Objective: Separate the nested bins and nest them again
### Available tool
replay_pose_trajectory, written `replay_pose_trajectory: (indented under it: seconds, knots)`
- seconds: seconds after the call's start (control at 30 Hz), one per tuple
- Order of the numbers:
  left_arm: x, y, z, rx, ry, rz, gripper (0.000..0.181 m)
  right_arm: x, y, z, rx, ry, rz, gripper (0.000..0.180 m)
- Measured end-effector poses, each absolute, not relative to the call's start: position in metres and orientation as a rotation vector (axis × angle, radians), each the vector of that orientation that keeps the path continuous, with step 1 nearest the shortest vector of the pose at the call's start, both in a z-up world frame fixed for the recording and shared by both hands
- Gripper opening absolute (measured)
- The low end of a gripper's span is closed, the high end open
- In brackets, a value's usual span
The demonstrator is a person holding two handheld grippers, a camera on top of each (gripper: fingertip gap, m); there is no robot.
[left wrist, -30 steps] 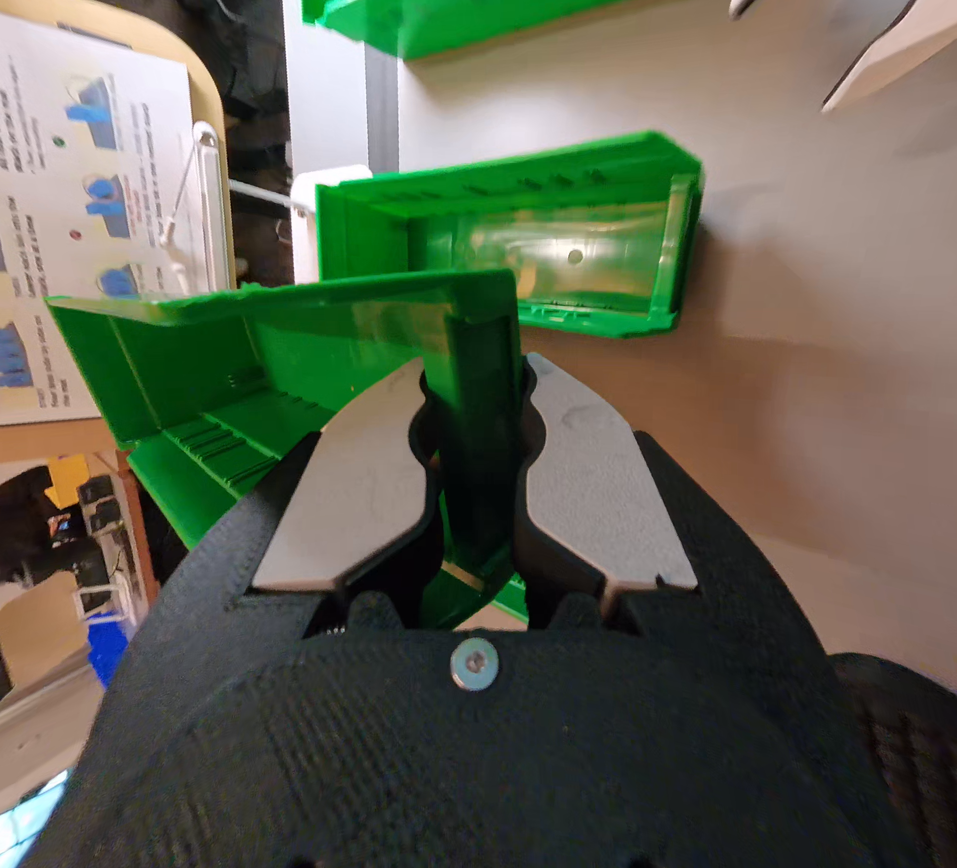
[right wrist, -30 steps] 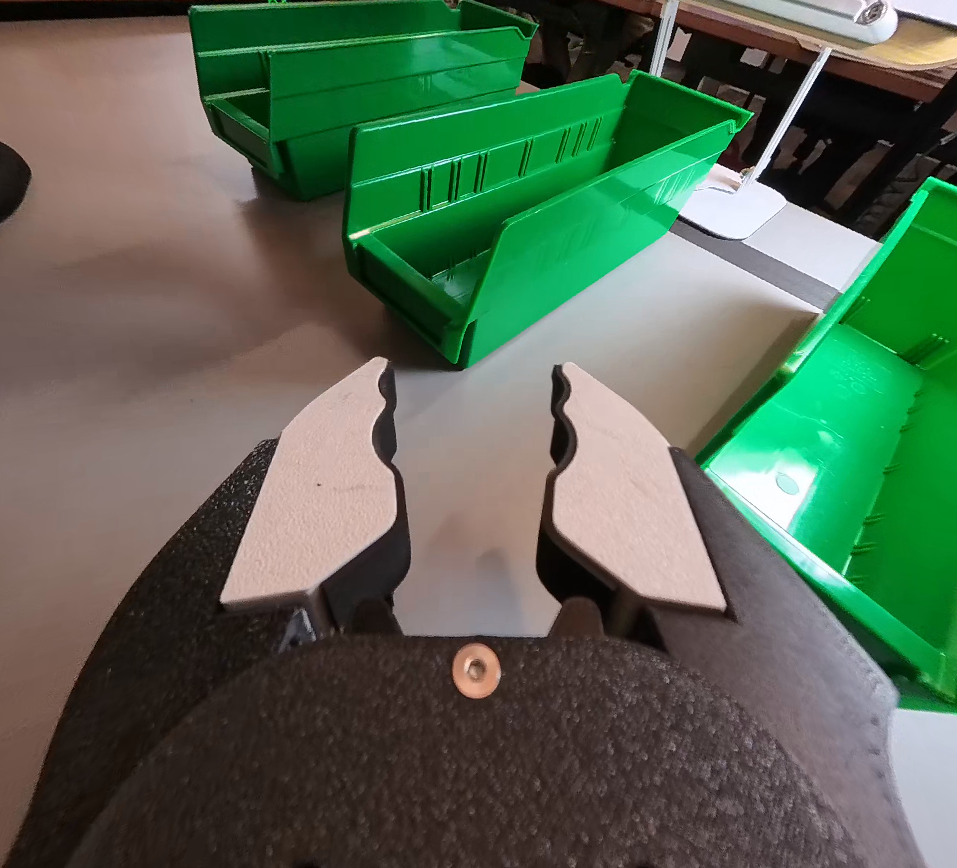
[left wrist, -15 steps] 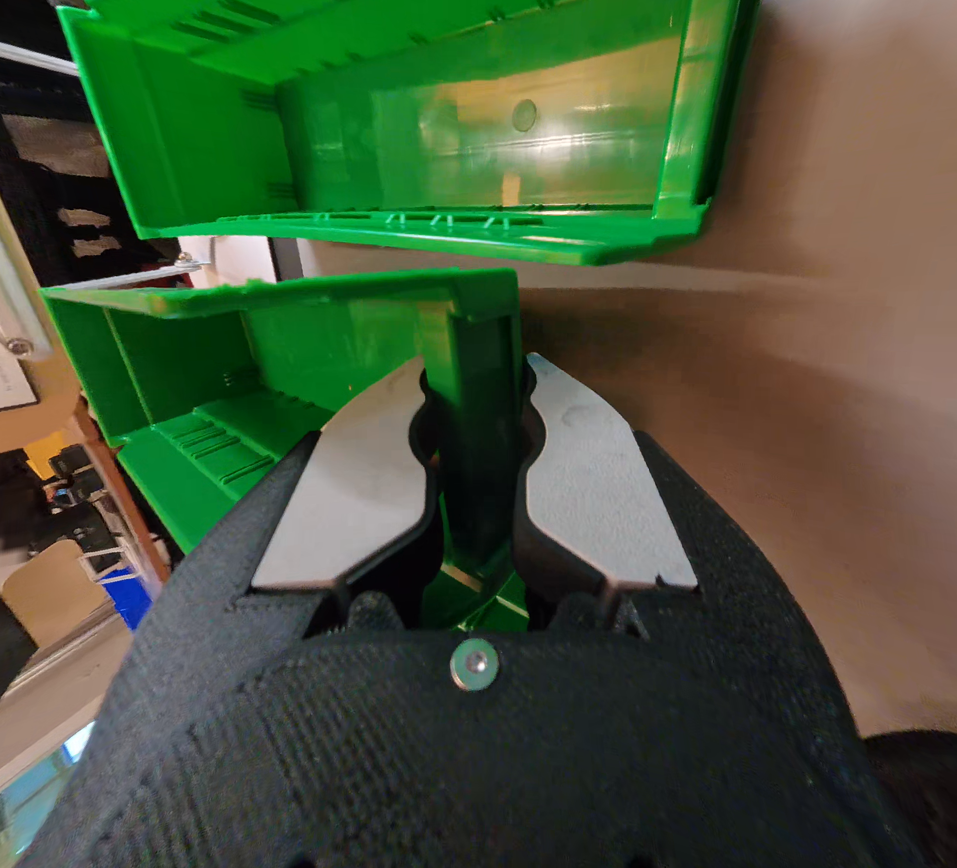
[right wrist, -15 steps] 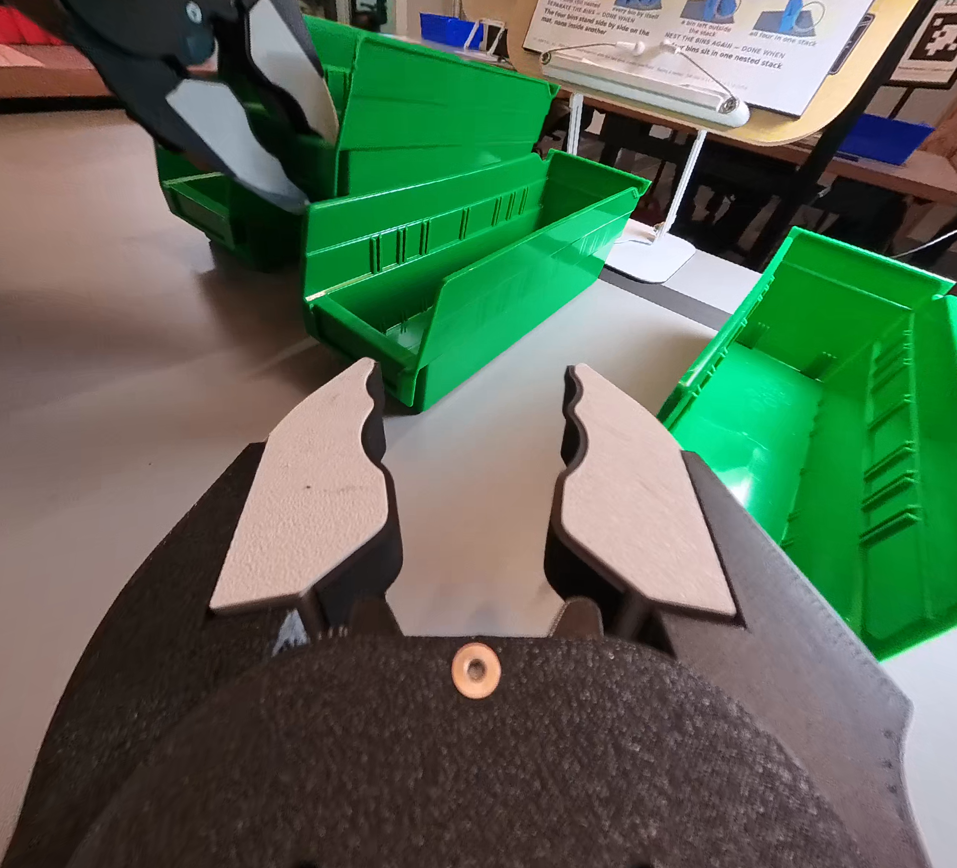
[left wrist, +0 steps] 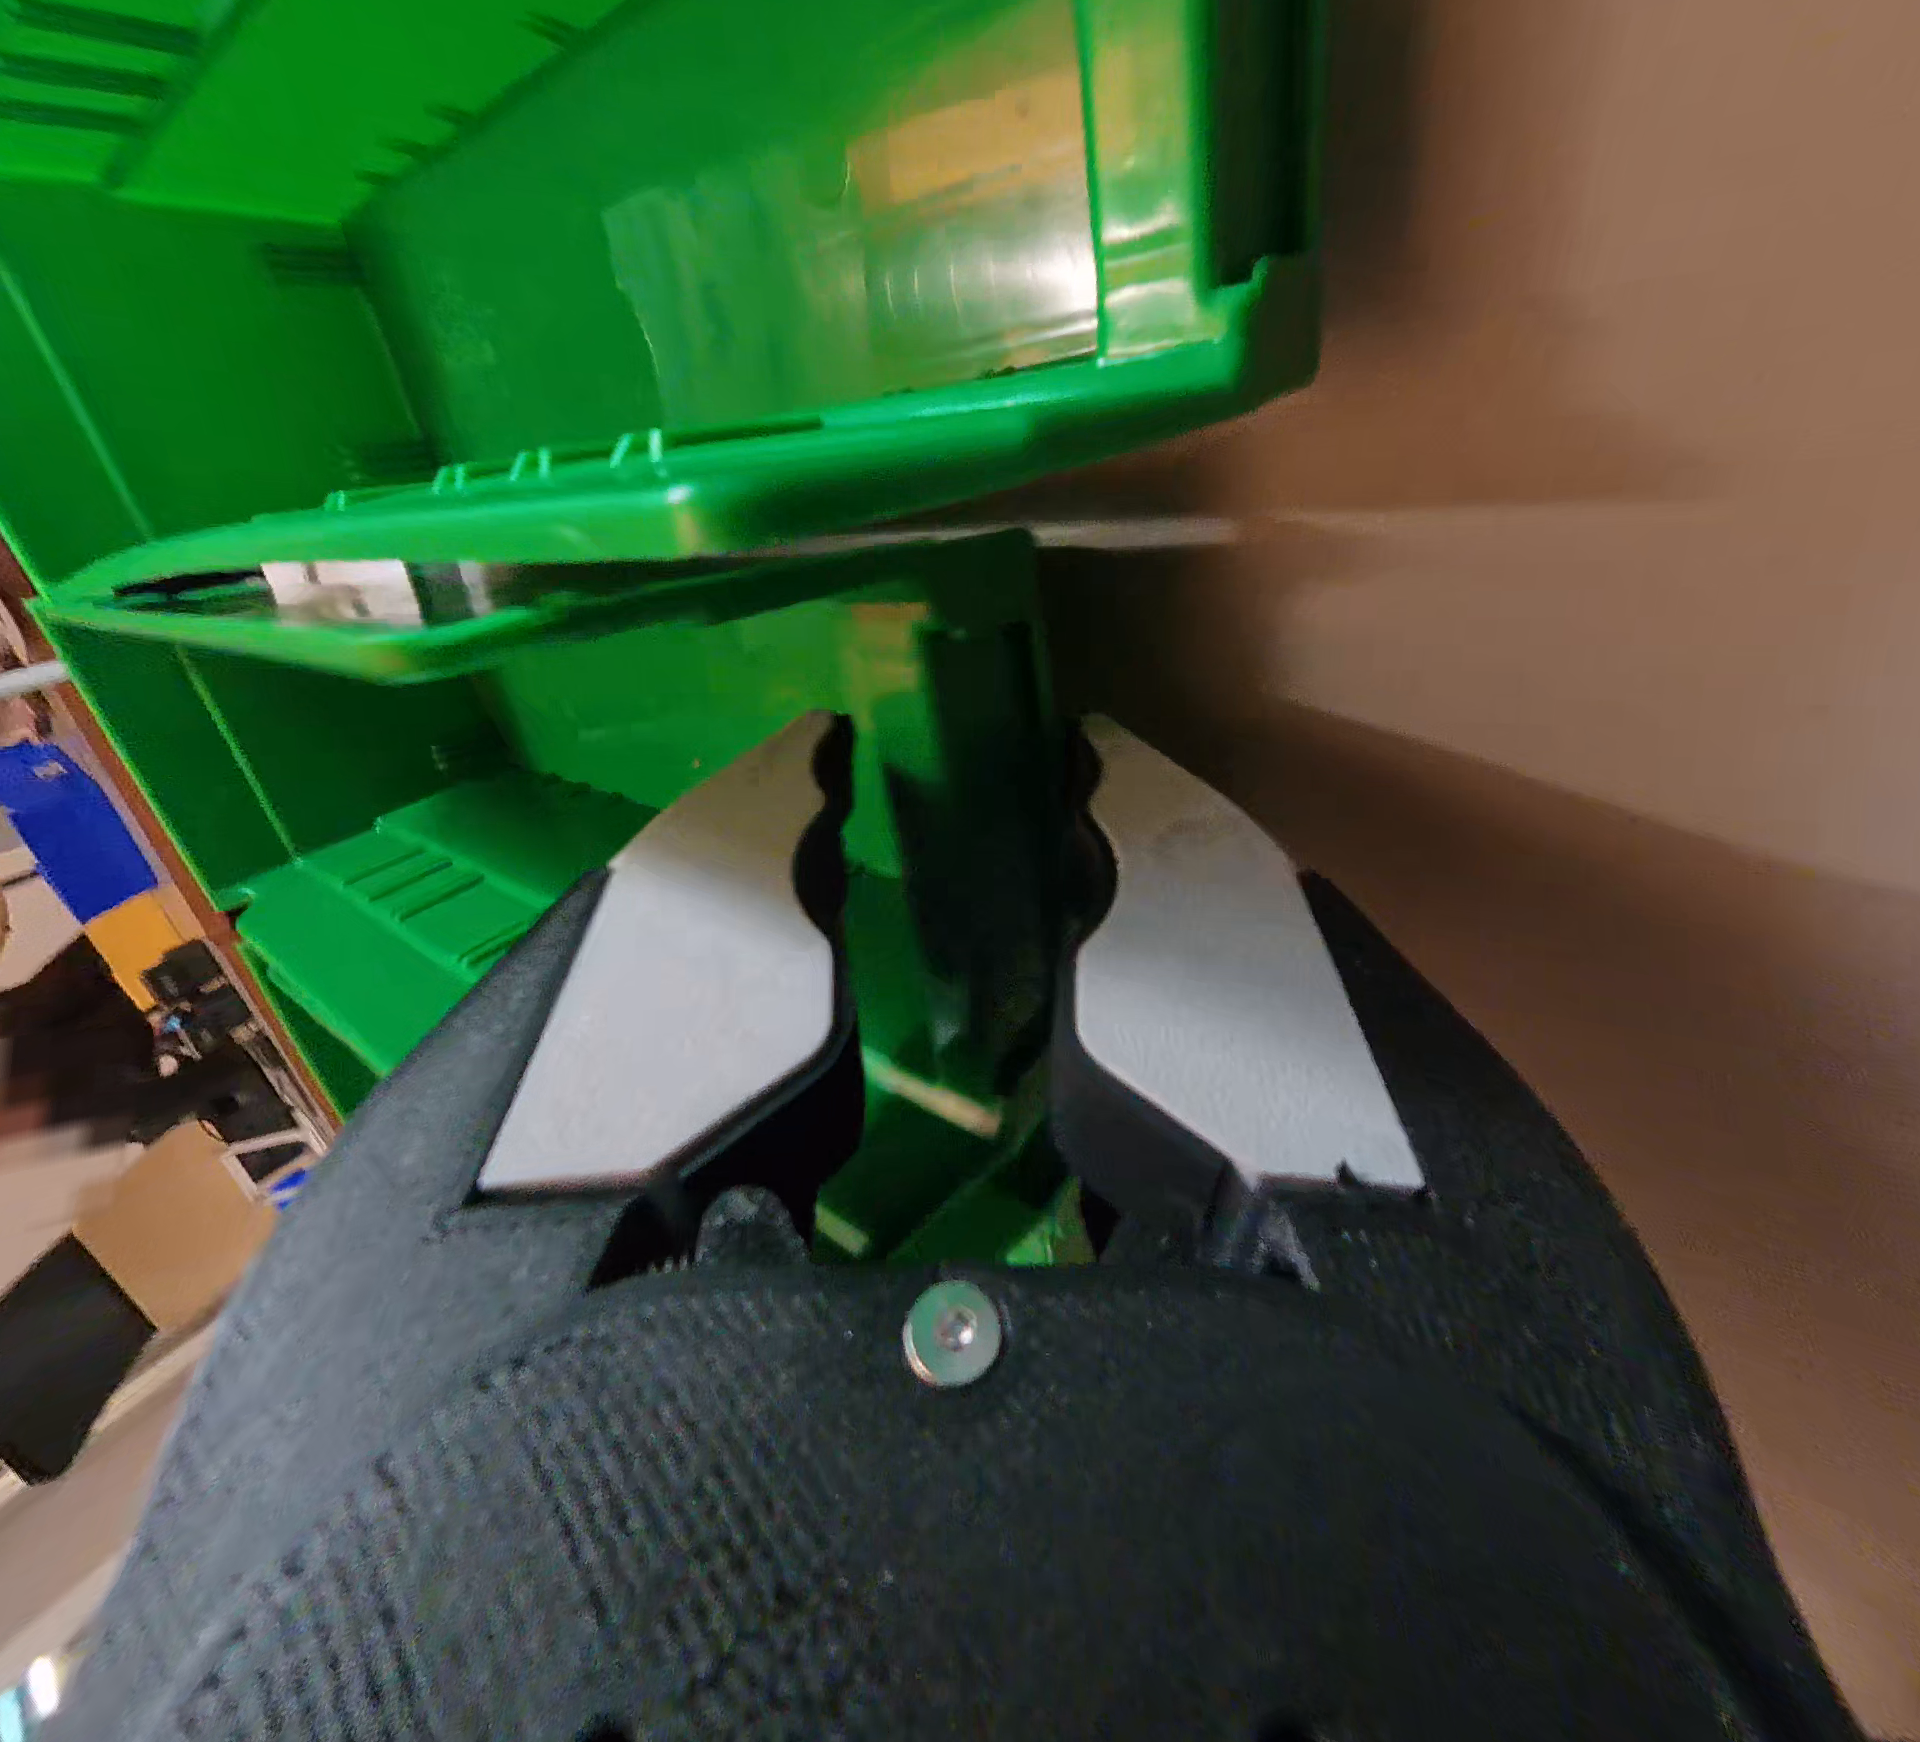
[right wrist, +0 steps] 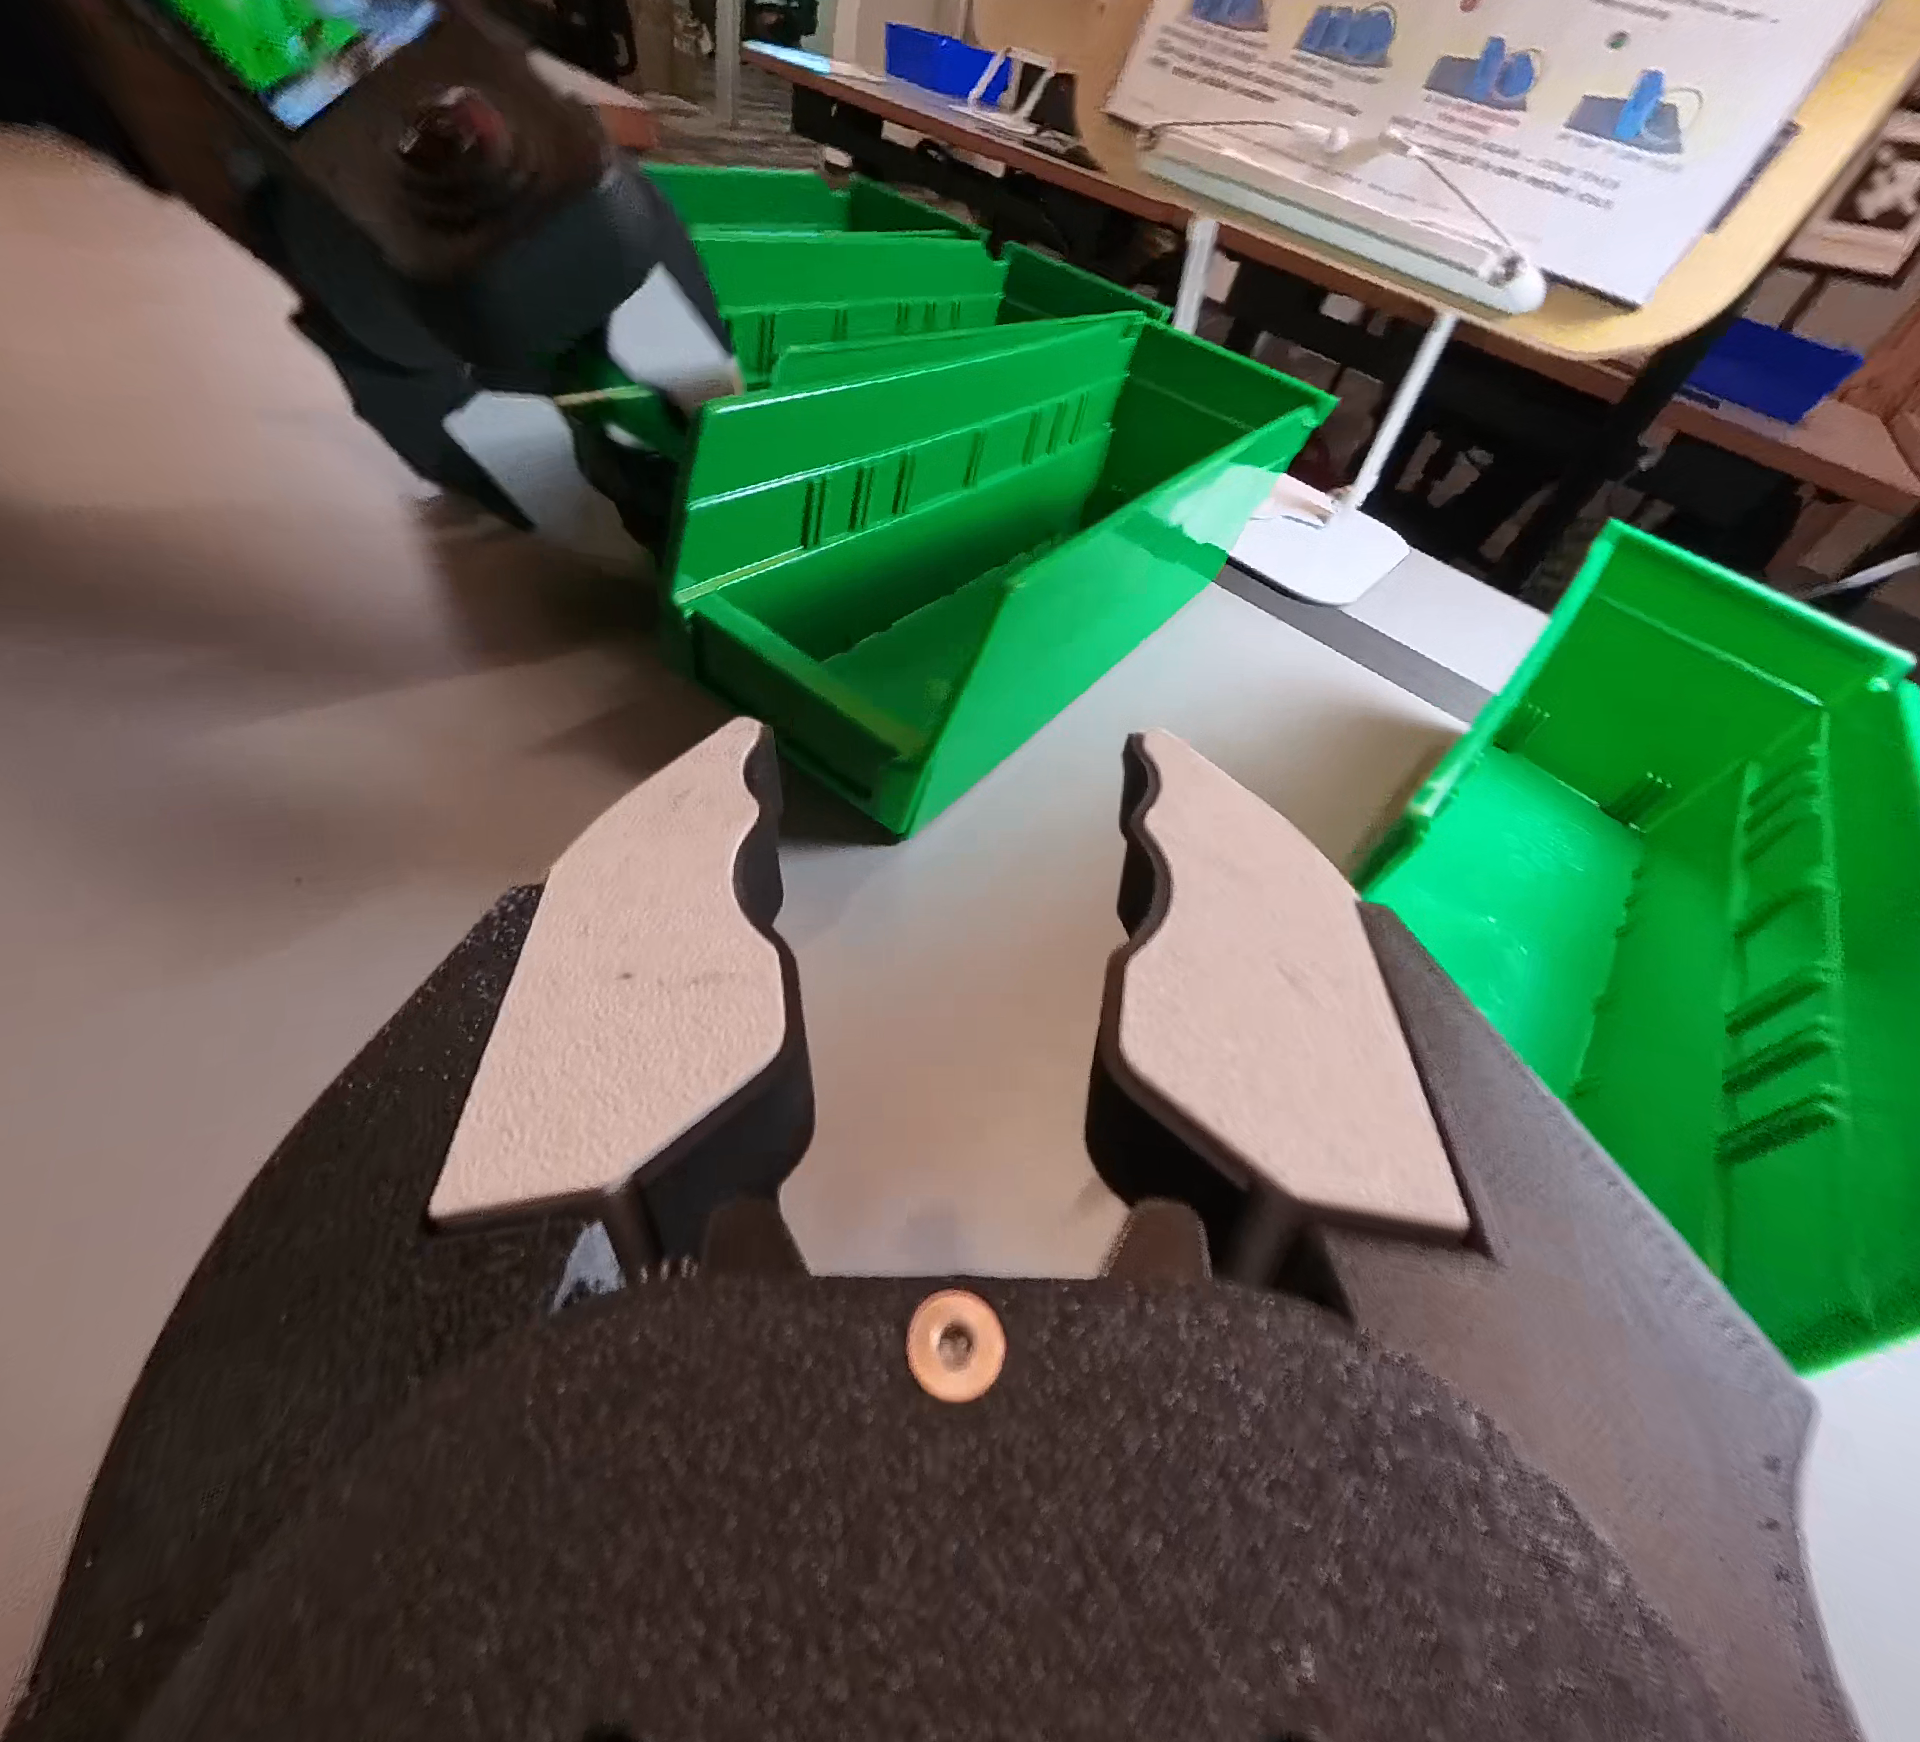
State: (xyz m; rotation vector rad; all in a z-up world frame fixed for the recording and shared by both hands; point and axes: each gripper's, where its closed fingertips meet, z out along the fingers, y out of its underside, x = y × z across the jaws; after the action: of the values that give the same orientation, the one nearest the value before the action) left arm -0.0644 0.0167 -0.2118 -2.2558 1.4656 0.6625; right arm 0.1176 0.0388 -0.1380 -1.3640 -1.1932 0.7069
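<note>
My left gripper (left wrist: pixel 961 736) is shut on the end wall of a green bin (left wrist: pixel 416 903) and holds it tilted. A second green bin (left wrist: pixel 727 134) lies on the table right against it, their rims overlapping in the left wrist view. In the right wrist view the left gripper (right wrist: pixel 592 393) holds that bin (right wrist: pixel 862 279) just behind the middle bin (right wrist: pixel 935 570). Another green bin (right wrist: pixel 831 201) stands farther back. A fourth green bin (right wrist: pixel 1714 913) lies at the right. My right gripper (right wrist: pixel 948 757) is open and empty above the table.
The grey table (right wrist: pixel 260 757) stretches to the left of the bins. An instruction board (right wrist: pixel 1507 30) on a white stand (right wrist: pixel 1320 549) rises behind the bins at the table's far edge. Other tables with blue bins stand beyond. My right fingertips sit around 20 centimetres from my left ones.
My left gripper has carried its bin down and across until it sits against the middle bin. My right gripper stays open and has shifted slightly toward the bins.
</note>
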Motion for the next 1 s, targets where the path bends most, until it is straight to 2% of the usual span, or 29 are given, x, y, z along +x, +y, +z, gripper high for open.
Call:
replay_pose_trajectory:
  seconds: [0.03, 0.33, 0.5, 0.67, 0.9, 1.0]
  knots:
    - [-0.062, 0.014, -0.207, -2.264, 1.435, 0.65, 0.047, 0.115, 0.034, -0.14, -1.341, -1.235, 0.687, 0.062]
    - [-0.042, -0.041, -0.155, -2.113, 1.109, 0.315, 0.046, 0.07, -0.007, -0.168, -1.077, -1.723, 0.323, 0.061]
    - [-0.062, -0.062, -0.169, -2.065, 0.942, 0.297, 0.041, 0.033, 0.003, -0.192, -1.031, -1.968, 0.007, 0.059]
    - [-0.058, -0.073, -0.206, -2.074, 0.858, 0.112, 0.035, 0.022, 0.041, -0.219, -1.083, -2.021, -0.242, 0.032]
    - [-0.05, -0.07, -0.216, -2.057, 0.853, 0.063, 0.035, 0.05, 0.054, -0.214, -1.31, -1.967, -0.222, 0.031]
    - [-0.045, -0.07, -0.218, -2.04, 0.872, 0.096, 0.034, 0.055, 0.067, -0.216, -1.237, -1.953, -0.307, 0.03]
